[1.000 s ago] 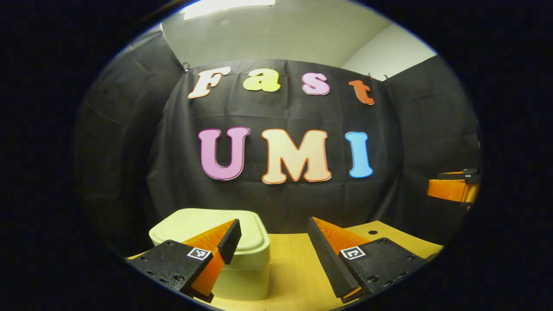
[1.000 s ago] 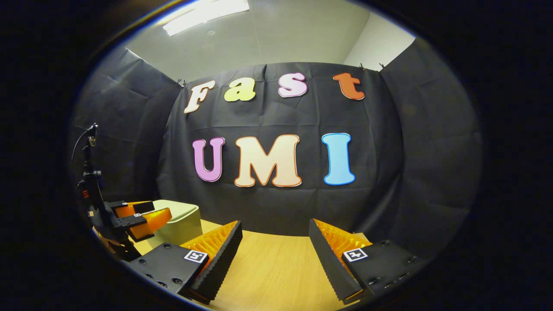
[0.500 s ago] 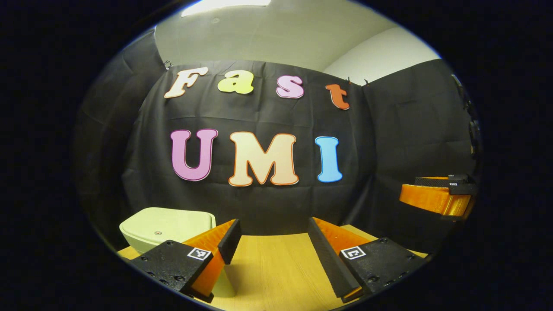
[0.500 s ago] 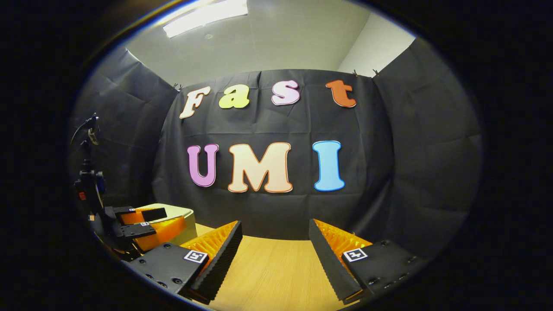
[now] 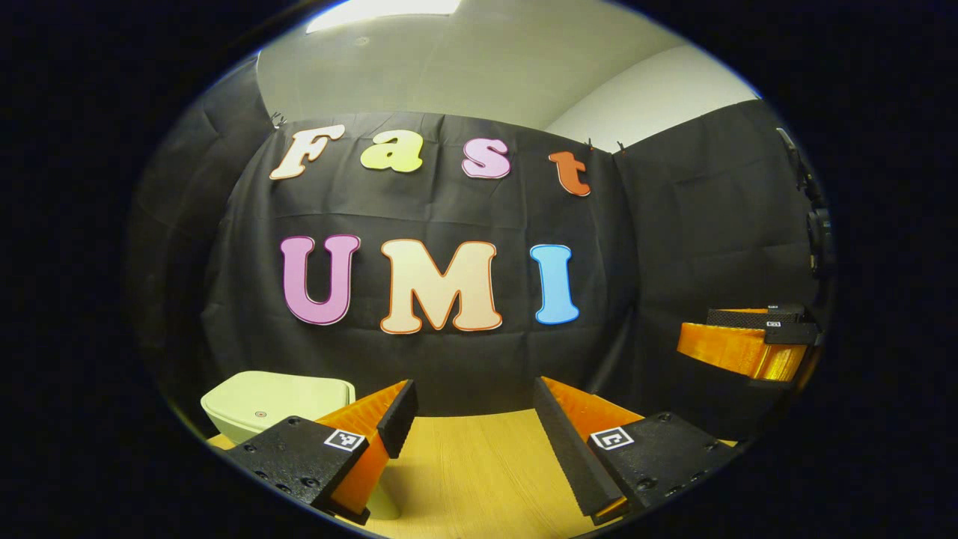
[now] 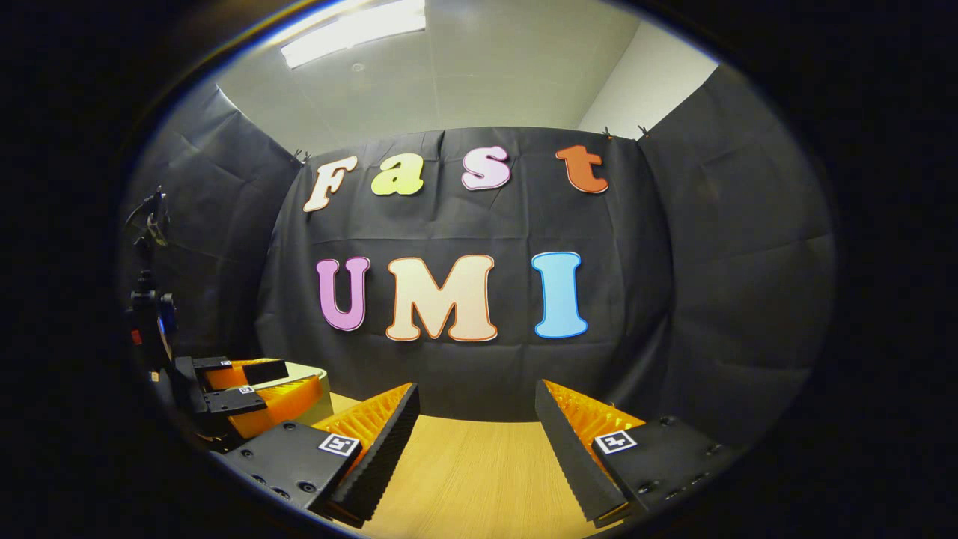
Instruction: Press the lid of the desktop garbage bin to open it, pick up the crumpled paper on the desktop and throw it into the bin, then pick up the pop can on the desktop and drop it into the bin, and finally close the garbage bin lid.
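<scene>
Pale green plastic marks your target: the bin [image 5: 277, 400] sits on the table [image 5: 464, 464] at about eight o'clock in the left gripper view, lid [image 5: 273, 391] down and flat, partly behind that gripper's near finger. In the right gripper view the bin [image 6: 318, 385] peeks out at nine o'clock, just behind the other gripper.

Your left gripper [image 5: 471, 427] has its fingers spread wide with nothing between them, and so does your right gripper [image 6: 475, 430]; each hangs over bare wood. I cannot tell from these views where the paper or the can lies.

Judging by the shut lid and the empty grippers, either the first press or the final close is the step in hand. If you are opening, swing the left gripper toward eight o'clock until the lid sits between your fingers in the view, then come straight down with one fingertip on the lid's front half. Press squarely, not at a slant, since a light bin may skid on the smooth wood. Keep the right gripper well apart at three o'clock so the lid can spring up freely.
</scene>
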### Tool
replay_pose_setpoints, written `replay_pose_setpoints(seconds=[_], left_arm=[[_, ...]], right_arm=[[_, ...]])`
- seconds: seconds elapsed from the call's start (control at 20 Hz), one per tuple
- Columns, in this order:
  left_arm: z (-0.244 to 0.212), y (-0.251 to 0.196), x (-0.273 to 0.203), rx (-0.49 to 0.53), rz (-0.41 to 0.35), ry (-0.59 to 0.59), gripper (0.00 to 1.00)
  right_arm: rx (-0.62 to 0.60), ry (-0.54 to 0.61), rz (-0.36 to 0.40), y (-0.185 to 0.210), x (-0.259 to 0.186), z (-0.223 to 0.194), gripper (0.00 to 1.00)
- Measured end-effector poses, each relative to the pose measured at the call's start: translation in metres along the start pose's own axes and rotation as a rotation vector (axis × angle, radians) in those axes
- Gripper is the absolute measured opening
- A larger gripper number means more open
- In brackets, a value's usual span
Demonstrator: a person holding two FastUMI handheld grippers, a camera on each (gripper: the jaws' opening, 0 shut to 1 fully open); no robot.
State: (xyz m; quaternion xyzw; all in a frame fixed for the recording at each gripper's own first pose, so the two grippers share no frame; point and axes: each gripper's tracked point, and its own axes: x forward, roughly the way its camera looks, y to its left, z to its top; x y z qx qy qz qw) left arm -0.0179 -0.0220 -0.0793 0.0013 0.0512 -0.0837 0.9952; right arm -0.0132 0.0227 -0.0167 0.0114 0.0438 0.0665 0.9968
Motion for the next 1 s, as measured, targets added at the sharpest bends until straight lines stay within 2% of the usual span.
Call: replay_pose_setpoints(seconds=[0.6,1.0], left_arm=[[0.016,-0.016,0.007,0.026,-0.049,-0.037,0.92],[0.014,-0.014,0.004,0.029,-0.040,-0.028,0.93]], right_arm=[[-0.003,-0.020,-0.018,-0.008,0.001,0.009,0.98],[-0.004,-0.018,-0.010,-0.004,0.000,0.007,0.98]])
